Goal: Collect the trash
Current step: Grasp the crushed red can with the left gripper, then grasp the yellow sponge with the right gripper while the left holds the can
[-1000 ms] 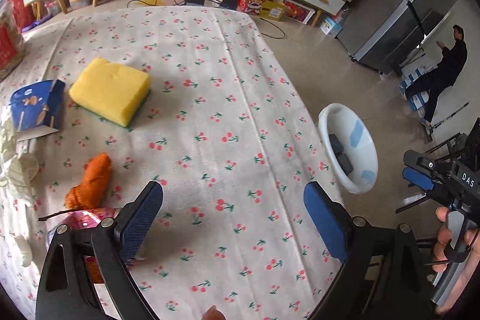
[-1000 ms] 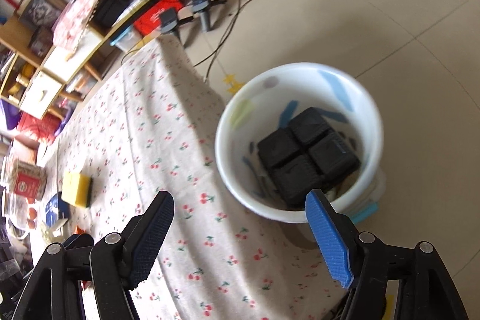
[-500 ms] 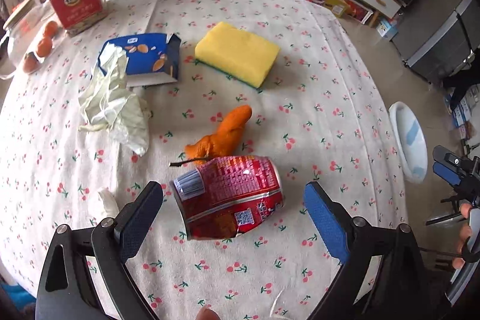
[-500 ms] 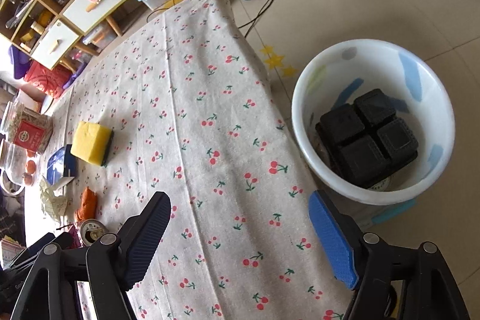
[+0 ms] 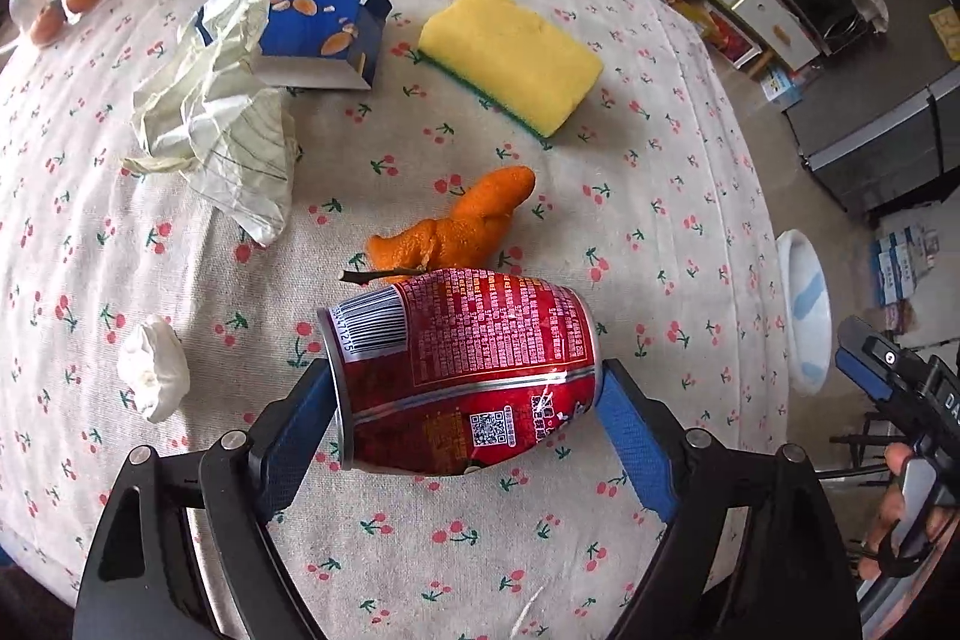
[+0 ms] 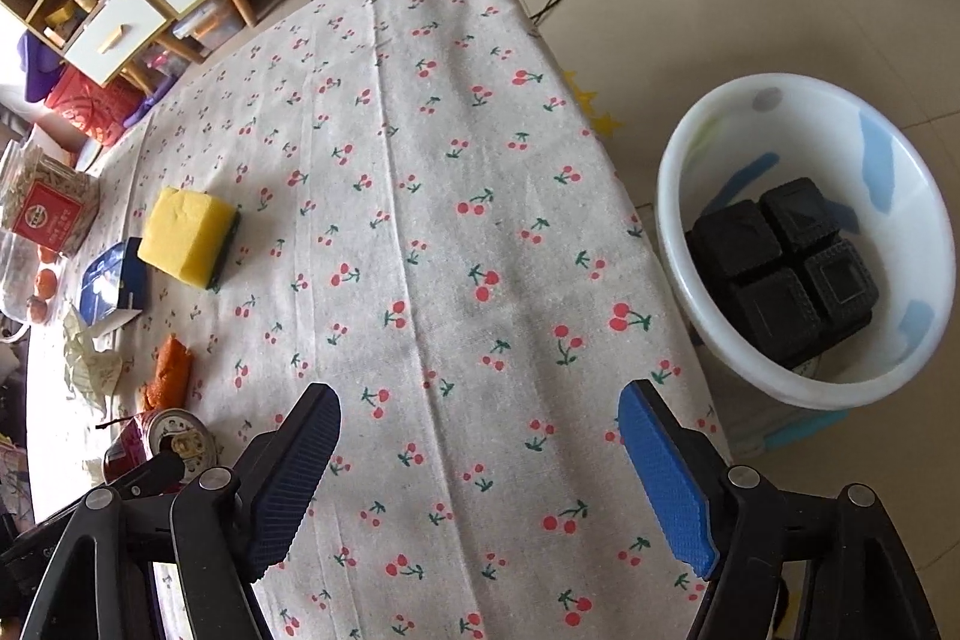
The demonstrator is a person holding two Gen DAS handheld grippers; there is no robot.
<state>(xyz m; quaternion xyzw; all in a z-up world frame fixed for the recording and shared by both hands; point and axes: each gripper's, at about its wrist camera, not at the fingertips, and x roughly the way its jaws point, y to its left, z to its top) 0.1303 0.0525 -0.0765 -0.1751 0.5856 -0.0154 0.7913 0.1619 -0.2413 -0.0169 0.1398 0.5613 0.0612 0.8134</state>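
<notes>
The dented red drink can [image 5: 465,370] lies on its side on the cherry-print tablecloth [image 5: 660,196], its length running across the left gripper [image 5: 465,415], whose two blue pads flank its two ends. The pads look to be at or just off the can's ends; I cannot tell whether they press it yet, and the can rests on the cloth, not lifted. Judged from this, the step in hand is the pickup of the can, and the grip is not yet surely made.

Just beyond the can sits a piece of orange peel [image 5: 459,226] with a dark twig beside it; left of the can is a small white tissue wad [image 5: 153,367]; farther beyond lie crumpled paper [image 5: 219,130], an opened blue carton [image 5: 312,34] and a yellow sponge [image 5: 510,55].

The right gripper [image 6: 480,478] hovers over bare cloth right of the can, fingers spread wide, holding nothing. Off the table's right edge, down on the floor, stands the white bin [image 6: 900,196], holding a black moulded tray [image 6: 780,268].

The next move likely calls for closing firmly on the can's ends, lifting clear of the peel, and carrying it over the table edge to the bin
</notes>
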